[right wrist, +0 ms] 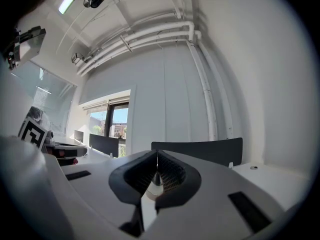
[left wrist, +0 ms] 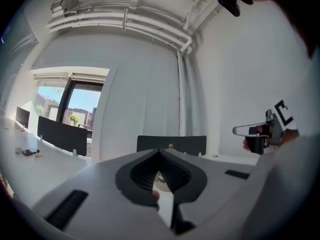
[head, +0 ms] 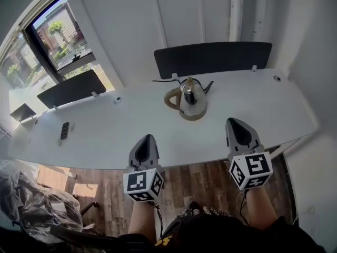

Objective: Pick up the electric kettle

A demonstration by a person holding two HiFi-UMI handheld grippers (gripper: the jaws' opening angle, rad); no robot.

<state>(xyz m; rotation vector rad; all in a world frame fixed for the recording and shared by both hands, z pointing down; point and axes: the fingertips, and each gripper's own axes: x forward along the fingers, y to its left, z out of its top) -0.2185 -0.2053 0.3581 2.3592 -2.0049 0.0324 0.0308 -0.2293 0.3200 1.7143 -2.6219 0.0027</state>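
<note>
Your left gripper and right gripper both have their jaws pressed together, gripping nothing, at the white desk's near edge. The electric kettle stands farther off, between them, untouched.

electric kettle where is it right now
In the head view the electric kettle stands on the white desk, near the middle toward the far edge, just in front of the dark divider panel.

Grey left tongs, grey right tongs, dark ribbed pads, black-and-white marker cubes, dark clothing
</note>
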